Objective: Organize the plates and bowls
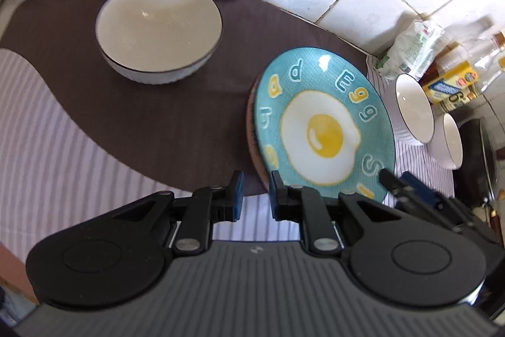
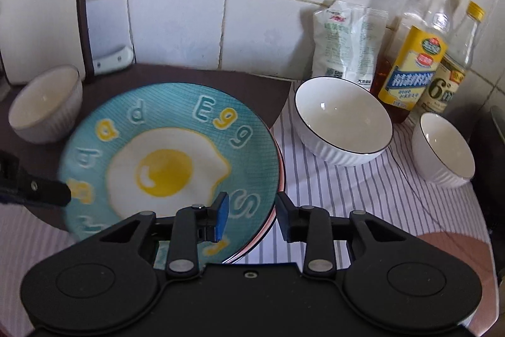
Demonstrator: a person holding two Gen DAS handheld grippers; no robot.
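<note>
— Where is the plate [image 2: 164,128]?

— Mid-bench, on top of a lower plate [image 2: 282,166] whose red rim peeks out on the right. The pair sits on the right edge of the mat [image 1: 126,116], just beside the cloth [image 2: 347,195].

— And the right claw [image 2: 252,217]?

— Its jaws stand moderately apart, astride the plate's near-right rim. One pad hangs over the plate and the other is outside the rim. Neither pad presses on the plate.

— The left claw [image 1: 255,191]?

— Drawn in narrow and holding nothing. It hovers at the plate's near-left rim, over the mat. Whether a fingertip touches the rim cannot be told.

— The bowls?

— One bowl [image 1: 157,27] stands upright on the mat toward the bench's back left corner, well apart from the plates. A second bowl [image 2: 344,122] and a third bowl [image 2: 442,147] stand upright on the cloth on the right, near each other but apart. All three look empty.

— What is behind those two?

— A bag [image 2: 344,43] and bottles [image 2: 410,68] along the bench's back edge, against the wall [image 2: 176,21].
</note>
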